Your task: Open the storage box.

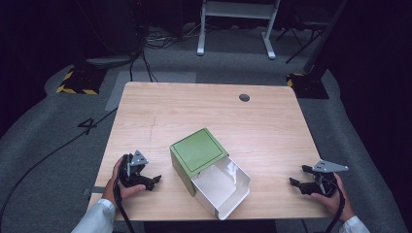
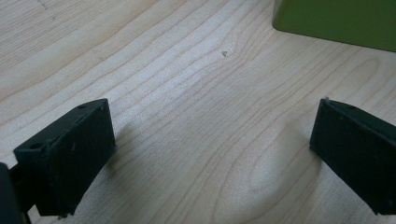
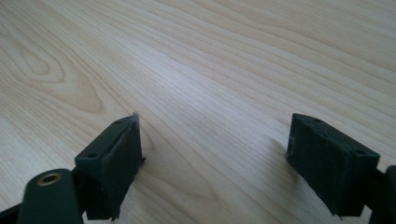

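Observation:
A green box point(image 1: 197, 153) lies on the wooden table point(image 1: 204, 107), near its front edge. Its white inner tray point(image 1: 223, 188) is slid partway out toward the front right. Left of the box, my left gripper point(image 1: 154, 180) rests on the table, open, with bare wood between its jaws. In the left gripper view its black fingers point(image 2: 70, 154) stand wide apart and a corner of the green box point(image 2: 336, 21) shows at the top right. My right gripper point(image 1: 297, 176) sits near the table's right front corner, open, with nothing between its black fingers point(image 3: 114, 163).
A dark round grommet hole point(image 1: 244, 97) sits near the table's far right edge. Beyond the table are grey carpet, cables, a white stand's legs point(image 1: 235, 29) and yellow-black striped bases point(image 1: 77, 80). The person's hands and white sleeves enter from the bottom.

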{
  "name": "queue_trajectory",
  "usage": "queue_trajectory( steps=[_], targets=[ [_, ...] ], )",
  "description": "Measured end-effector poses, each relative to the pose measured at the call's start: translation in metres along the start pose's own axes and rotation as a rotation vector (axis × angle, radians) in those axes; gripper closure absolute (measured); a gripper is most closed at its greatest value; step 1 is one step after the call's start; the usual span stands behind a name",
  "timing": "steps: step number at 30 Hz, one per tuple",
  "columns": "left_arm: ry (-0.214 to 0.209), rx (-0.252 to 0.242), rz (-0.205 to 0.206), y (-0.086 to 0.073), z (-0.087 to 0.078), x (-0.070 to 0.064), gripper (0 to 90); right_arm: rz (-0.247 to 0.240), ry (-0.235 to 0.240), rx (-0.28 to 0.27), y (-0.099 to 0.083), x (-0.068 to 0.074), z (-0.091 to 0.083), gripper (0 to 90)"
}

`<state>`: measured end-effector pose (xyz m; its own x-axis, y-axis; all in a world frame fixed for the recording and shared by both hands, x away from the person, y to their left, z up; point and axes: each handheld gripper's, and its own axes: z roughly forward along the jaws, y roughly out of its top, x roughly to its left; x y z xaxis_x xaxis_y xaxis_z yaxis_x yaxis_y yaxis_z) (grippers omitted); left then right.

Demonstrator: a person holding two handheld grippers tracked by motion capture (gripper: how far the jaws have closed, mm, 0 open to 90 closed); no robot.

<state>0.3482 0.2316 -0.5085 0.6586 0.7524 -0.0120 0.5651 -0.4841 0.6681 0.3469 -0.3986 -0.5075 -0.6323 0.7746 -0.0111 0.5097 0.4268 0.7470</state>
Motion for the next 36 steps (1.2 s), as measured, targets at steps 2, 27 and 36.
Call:
queue_trajectory(
  steps=[2,27,36],
  targets=[
    [0.0,-0.001,0.0,0.0,0.0,0.0,0.2,0.008,-0.008,0.0,-0.0015,-0.0016,-0.0016,18.1],
    [0.0,-0.001,0.0,0.0,0.0,0.0,0.2,0.023,-0.02,-0.001,-0.0006,-0.0024,-0.0005,18.4],
    [0.001,0.0,0.0,0.0,0.0,0.0,0.2,0.023,-0.021,-0.001,-0.0005,-0.0024,-0.0005,18.4]
  ],
)
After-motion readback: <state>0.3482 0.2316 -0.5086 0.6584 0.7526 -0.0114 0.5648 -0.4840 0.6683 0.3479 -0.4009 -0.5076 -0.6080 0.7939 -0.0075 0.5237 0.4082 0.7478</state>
